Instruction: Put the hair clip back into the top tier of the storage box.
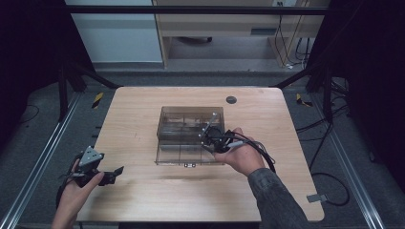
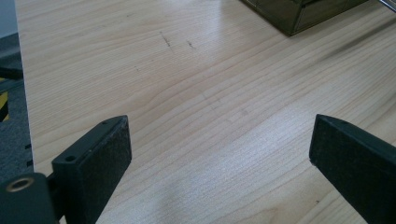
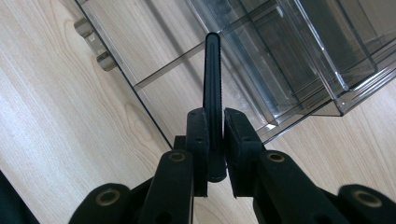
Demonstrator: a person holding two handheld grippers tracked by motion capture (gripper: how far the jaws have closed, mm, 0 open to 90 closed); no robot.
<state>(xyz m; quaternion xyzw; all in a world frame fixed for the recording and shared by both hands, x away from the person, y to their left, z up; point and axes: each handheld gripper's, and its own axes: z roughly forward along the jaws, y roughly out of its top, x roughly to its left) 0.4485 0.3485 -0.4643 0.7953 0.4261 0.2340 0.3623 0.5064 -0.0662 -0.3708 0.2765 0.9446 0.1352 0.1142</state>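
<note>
- Right gripper [image 3: 215,154] is clamping a slim black ridged stick [image 3: 212,84] over the clear compartment box [image 1: 191,131]; placing it is remaining.
- Left gripper [image 2: 219,154] is idling wide open, empty, above the bench [image 2: 210,93].

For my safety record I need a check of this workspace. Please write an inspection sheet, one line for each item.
Surface: light wooden table, a few faint dark marks, round grommet near the far edge.
Job's things: clear plastic organizer box with compartments, mid-table; thin black ridged strip held over it.
Clutter: nothing seen.
Grippers: left claw open above bare wood at the near left corner; right claw shut on the strip.
Cables: black cable trails from the right claw; more cables on the floor at right.
Surroundings: dark frame rails, grey floor, pale cabinet behind.
</note>
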